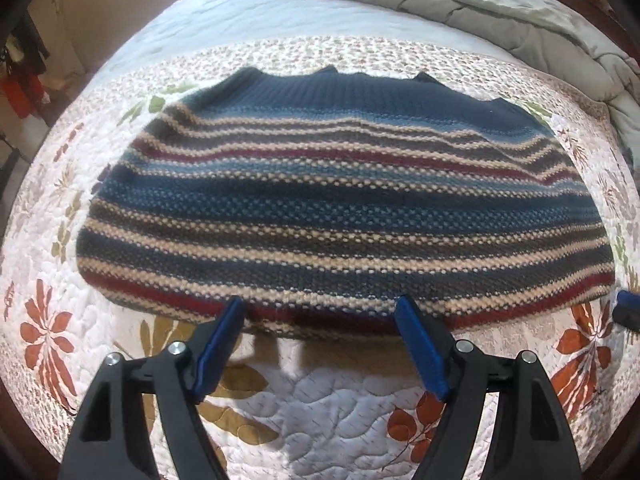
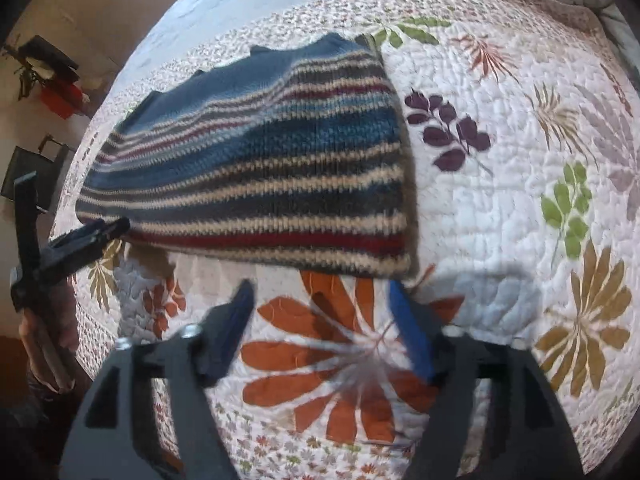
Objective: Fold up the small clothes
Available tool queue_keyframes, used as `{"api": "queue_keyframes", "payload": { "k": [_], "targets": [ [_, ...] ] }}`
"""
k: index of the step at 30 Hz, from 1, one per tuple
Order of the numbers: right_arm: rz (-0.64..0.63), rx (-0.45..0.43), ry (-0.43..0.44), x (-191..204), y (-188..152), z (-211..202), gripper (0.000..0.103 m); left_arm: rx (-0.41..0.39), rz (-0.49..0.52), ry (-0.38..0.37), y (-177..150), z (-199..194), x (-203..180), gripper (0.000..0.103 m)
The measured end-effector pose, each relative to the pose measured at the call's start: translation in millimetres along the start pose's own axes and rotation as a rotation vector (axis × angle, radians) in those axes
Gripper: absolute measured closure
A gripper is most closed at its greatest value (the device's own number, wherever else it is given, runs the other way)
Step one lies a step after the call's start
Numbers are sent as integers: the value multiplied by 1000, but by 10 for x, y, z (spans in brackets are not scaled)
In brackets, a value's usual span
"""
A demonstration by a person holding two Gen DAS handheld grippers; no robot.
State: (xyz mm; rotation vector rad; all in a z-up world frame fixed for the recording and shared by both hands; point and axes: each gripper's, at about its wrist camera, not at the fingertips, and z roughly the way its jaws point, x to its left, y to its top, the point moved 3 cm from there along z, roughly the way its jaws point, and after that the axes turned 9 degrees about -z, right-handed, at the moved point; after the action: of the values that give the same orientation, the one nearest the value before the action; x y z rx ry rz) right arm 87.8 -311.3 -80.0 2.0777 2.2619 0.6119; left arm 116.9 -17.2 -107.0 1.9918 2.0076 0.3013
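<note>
Nearest you, both tools hang over the white quilted floral bedspread (image 1: 328,400) with nothing in them. Your left gripper (image 1: 320,332) has its blue-padded fingers (image 1: 218,344) spread wide, the tips hovering at the near folded edge of the garment but, as far as the left wrist view shows, not pressing on it. Your right gripper (image 2: 322,316) is also spread and empty, just short of the near right corner, over a big orange flower print (image 2: 344,364).

The thing to fold, a knitted sweater striped in blue, cream, dark red and brown (image 1: 340,208), lies flat mid-bed as a wide band, its plain navy ribbed edge (image 1: 360,88) on the far side. I judge one fold is down and the next should halve it.

To do that well:
- Pinch both layers at the near corners, not just the top one; thick knit slips and splays.
- Set both grips equally deep from the edge so the lift stays level.
- Carry the edge in a low arc and line up the stripes before you let go.
- Watch the wavy navy edge: smooth it, or the fold will be crooked.

Beyond lie pale blue sheet (image 1: 248,20) and a crumpled grey comforter (image 1: 500,8); keep clear.
</note>
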Motion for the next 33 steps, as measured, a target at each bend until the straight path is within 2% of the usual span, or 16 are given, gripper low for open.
{"api": "queue_keyframes", "payload": {
  "k": [5, 10, 12, 14, 19, 22, 23, 25, 27, 33],
  "targets": [
    [94, 36, -5, -280, 7, 148, 27, -29, 33, 12, -42, -94, -24, 24],
    [132, 47, 87, -286, -116, 267, 27, -23, 38, 25, -76, -79, 50, 24],
    [141, 39, 99, -292, -114, 291, 27, -5, 29, 25, -88, -45, 117, 24],
    [157, 26, 128, -307, -86, 295, 27, 27, -2, 3, -88, -2, 244, 24],
    [213, 29, 223, -457, 63, 401, 25, 101, -186, -81, 59, 112, 924, 24],
    [198, 41, 223, -439, 125, 422, 22, 96, -235, -64, 213, 174, 1261, 24],
    [186, 46, 221, -418, 156, 436, 21, 101, -243, -67, 252, 197, 1315, 24],
    [170, 53, 211, -379, 196, 468, 20, 133, -278, -133, 333, 281, 1418, 24],
    [156, 59, 194, -361, 234, 501, 20, 136, -291, -167, 395, 323, 1444, 23],
    [142, 61, 197, -356, 367, 596, 20, 141, -290, -199, 567, 404, 1391, 19]
  ]
}}
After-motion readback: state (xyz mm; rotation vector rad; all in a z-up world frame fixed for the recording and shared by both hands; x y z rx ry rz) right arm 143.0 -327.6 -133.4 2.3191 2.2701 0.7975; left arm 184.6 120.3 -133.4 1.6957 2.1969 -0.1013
